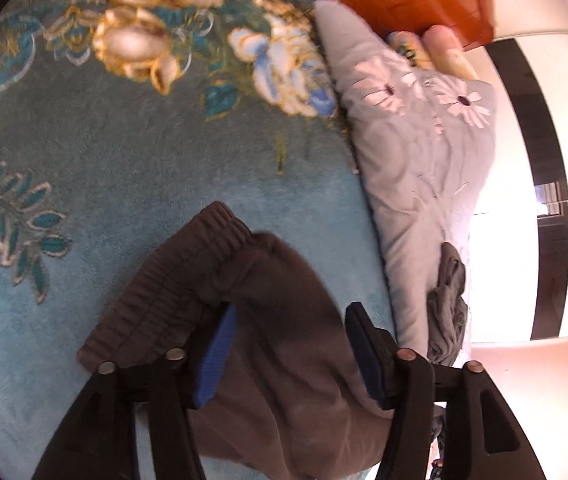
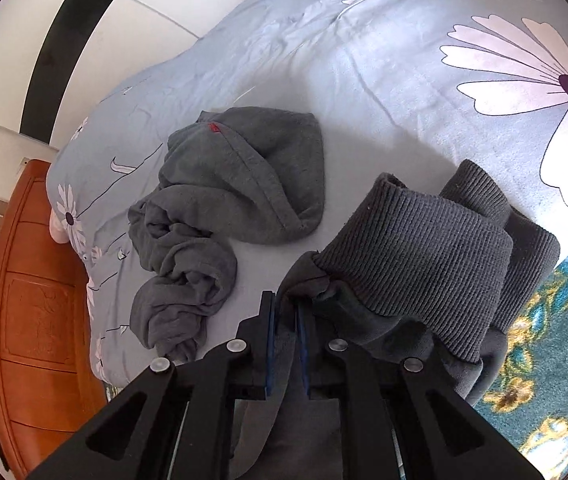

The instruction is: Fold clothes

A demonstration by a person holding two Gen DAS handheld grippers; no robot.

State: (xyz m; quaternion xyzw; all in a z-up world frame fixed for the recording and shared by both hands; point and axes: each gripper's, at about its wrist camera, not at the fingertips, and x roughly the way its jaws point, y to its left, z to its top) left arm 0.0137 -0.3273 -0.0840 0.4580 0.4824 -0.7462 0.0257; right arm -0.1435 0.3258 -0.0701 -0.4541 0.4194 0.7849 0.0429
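Your left gripper (image 1: 288,344) is apart, jaws standing either side of the brown pants (image 1: 267,320) with no pad pressing on the cloth. That end looks let go. The elastic waistband lies flat on the blue rug (image 1: 123,168), just beside the edge of the duvet (image 1: 416,184).

Your right gripper (image 2: 286,320) is together, clamped on a pinch of dark fabric just below a ribbed cuff (image 2: 424,256). Looks like the other end of the same pants, but I can't confirm that from the wrist views. The cuff end sits over the duvet's edge, next to the rug.

Progress, my read: early to mid. The pants are stretched or part-doubled, not a finished fold. No neat stack is visible anywhere.

Still to do:
- bring the cuff end to the waistband, flatten, finish the fold
- the grey garment (image 2: 219,216) further in on the duvet is crumpled and untouched, sleeves or legs bunched in a twist. It needs spreading out before any fold.

Can't tell whether more clothes lie out of view.
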